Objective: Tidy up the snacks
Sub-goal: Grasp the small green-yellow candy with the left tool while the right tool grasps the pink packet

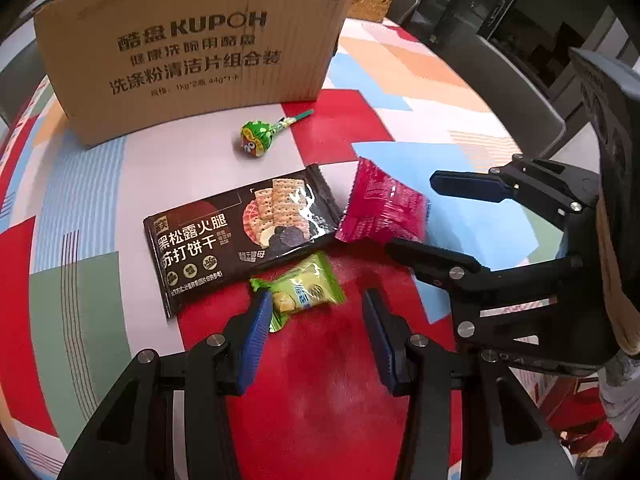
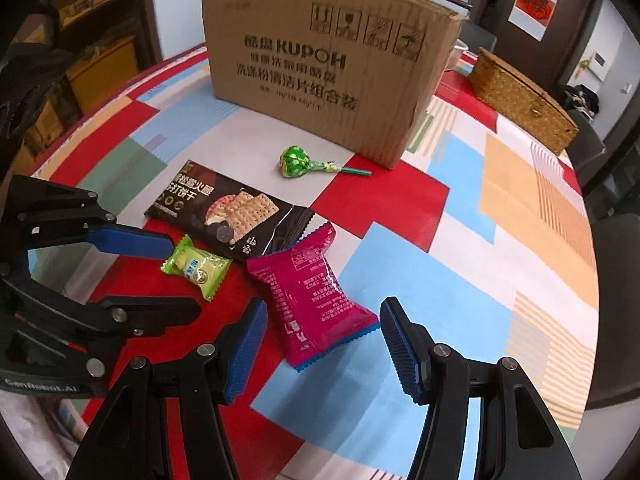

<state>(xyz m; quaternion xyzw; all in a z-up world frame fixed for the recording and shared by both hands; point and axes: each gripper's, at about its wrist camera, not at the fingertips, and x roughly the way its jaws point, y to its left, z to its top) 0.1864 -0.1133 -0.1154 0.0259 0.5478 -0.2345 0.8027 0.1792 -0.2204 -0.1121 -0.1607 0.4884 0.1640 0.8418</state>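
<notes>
Both grippers are open: the green packet [image 1: 306, 294] lies just ahead of the left gripper [image 1: 316, 336], the pink packet [image 2: 316, 300] between the right fingers [image 2: 400, 344].

Left gripper [image 1: 316, 332] and right gripper [image 2: 322, 344], jaws apparently wide apart.

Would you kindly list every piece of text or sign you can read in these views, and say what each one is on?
"酷盘 KUPOH", "洗涤粉清洁片组合装": cardboard box.
Four handling pictograms: the box's upper right.
"黑松露火腿 苏打饼干": black cracker packet.
"GenRobot.AI": left gripper body, in the right wrist view.
Pink packet, green candy, lollipop: print too small or blurred.
</notes>
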